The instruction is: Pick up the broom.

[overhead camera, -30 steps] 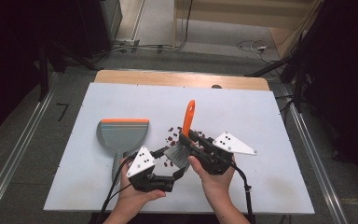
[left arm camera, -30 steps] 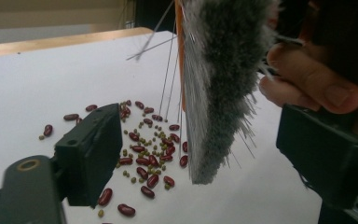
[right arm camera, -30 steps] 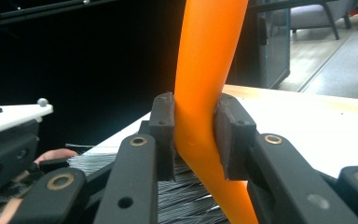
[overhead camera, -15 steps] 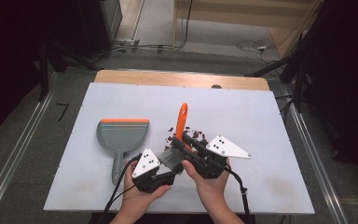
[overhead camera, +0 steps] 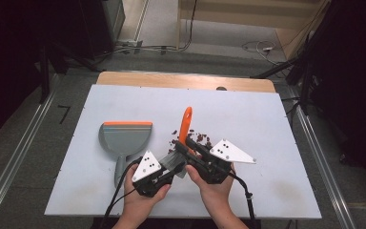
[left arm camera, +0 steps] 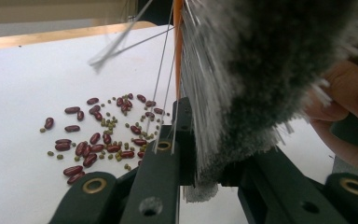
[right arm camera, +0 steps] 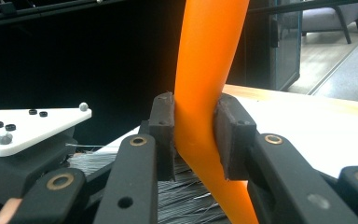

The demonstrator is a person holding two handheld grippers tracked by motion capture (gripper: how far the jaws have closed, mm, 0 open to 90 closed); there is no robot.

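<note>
Both grippers clamp the brush (overhead camera: 185, 125), seemingly near upright, orange handle pointing away, bristles nearest the person

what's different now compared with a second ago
The left gripper has just been closing and now pinches the brush's bristles. The right gripper stays clamped on the orange handle. Dustpan and beans lie as before.
</note>
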